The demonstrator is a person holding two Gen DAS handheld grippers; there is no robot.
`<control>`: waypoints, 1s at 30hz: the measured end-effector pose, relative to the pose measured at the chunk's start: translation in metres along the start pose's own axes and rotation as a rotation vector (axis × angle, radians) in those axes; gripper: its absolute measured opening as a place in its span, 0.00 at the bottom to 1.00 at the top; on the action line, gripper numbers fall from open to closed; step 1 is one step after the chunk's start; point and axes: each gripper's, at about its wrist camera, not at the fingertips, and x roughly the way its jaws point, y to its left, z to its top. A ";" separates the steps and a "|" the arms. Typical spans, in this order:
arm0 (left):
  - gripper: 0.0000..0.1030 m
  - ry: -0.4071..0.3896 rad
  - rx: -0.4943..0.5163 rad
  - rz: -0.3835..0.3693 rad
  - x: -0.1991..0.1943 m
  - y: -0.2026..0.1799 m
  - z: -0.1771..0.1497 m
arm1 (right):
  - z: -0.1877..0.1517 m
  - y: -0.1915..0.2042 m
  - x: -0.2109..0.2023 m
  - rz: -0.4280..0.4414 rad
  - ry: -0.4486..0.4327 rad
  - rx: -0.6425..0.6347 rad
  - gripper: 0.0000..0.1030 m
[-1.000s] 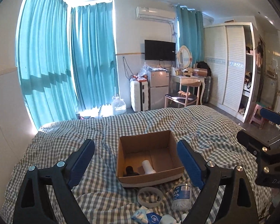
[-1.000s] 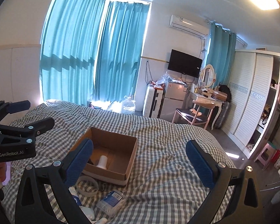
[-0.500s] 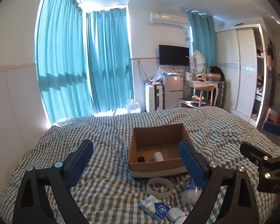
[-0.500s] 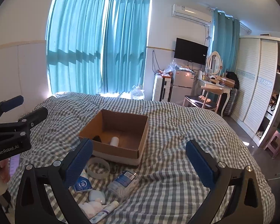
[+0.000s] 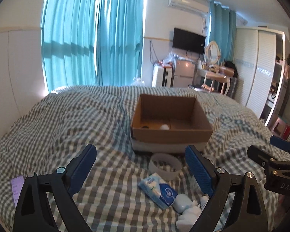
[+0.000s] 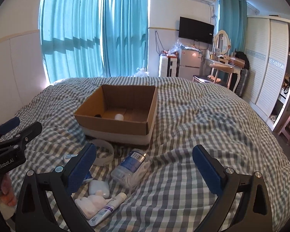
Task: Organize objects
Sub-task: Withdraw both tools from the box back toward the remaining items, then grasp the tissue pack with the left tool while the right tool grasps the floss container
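An open cardboard box (image 5: 171, 135) (image 6: 114, 124) sits on the checked bed, with a small white bottle (image 6: 119, 117) and a dark item (image 6: 97, 115) inside. In front of it lie a tape ring (image 5: 165, 166) (image 6: 104, 152), a tissue pack (image 5: 157, 190), a clear cotton-swab jar (image 6: 131, 167), a pale soap-like case (image 6: 99, 188), a white figure (image 6: 90, 204) and a tube (image 6: 106, 208). My left gripper (image 5: 141, 171) is open and empty above the tissue pack. My right gripper (image 6: 144, 170) is open and empty above the jar.
A purple phone (image 5: 16, 188) lies on the bed at the left. The bed's right edge drops toward the wardrobe (image 6: 268, 63) and a pink stool (image 6: 289, 127). Curtains, a fridge and a dressing table stand beyond the bed.
Both grippers have lowered and drawn back toward the near objects, so more small items show in front of the box. Both stay open.
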 end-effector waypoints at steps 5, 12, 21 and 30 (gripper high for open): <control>0.93 0.082 0.021 -0.013 0.025 -0.006 -0.014 | -0.008 0.004 0.022 0.004 0.041 -0.011 0.97; 0.93 0.161 0.109 -0.025 0.058 -0.028 -0.038 | -0.015 0.006 0.072 0.036 0.149 -0.017 0.92; 0.92 0.366 0.068 -0.056 0.116 -0.029 -0.060 | -0.027 -0.007 0.117 0.075 0.280 0.067 0.83; 0.57 0.397 0.112 -0.123 0.127 -0.045 -0.067 | -0.037 -0.010 0.128 0.072 0.310 0.101 0.80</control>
